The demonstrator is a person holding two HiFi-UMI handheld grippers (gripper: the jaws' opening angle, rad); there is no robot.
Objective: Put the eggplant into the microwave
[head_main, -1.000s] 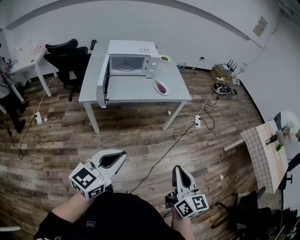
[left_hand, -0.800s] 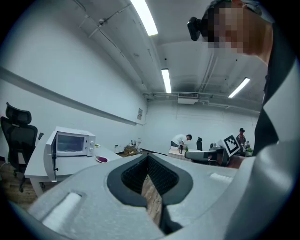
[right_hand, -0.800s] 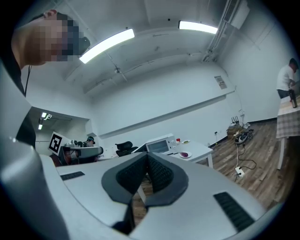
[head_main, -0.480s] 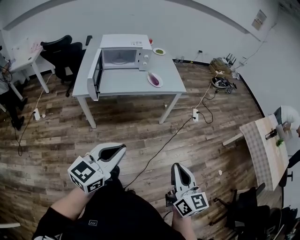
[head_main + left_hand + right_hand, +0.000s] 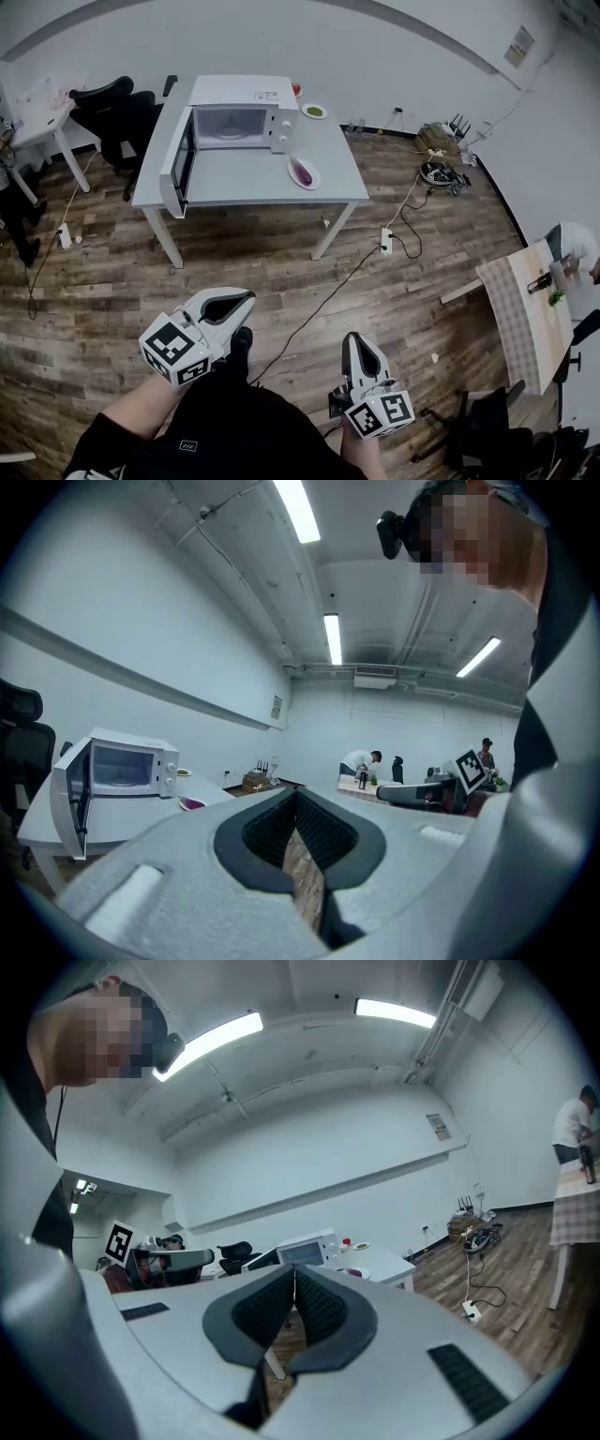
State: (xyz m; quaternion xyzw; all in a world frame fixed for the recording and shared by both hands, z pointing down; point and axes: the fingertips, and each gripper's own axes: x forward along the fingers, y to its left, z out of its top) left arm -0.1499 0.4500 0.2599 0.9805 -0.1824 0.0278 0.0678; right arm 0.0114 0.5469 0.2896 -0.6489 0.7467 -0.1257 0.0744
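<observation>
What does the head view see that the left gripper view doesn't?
Only the head view shows the power strip on the floor. Only the left gripper view shows the ceiling lights. Both show the microwave with its door open, and the eggplant on a plate on the table.

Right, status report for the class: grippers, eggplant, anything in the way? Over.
Left gripper and right gripper shut, both empty. Eggplant on its plate on the table, beside the microwave, door open. Cable across the floor ahead.
</observation>
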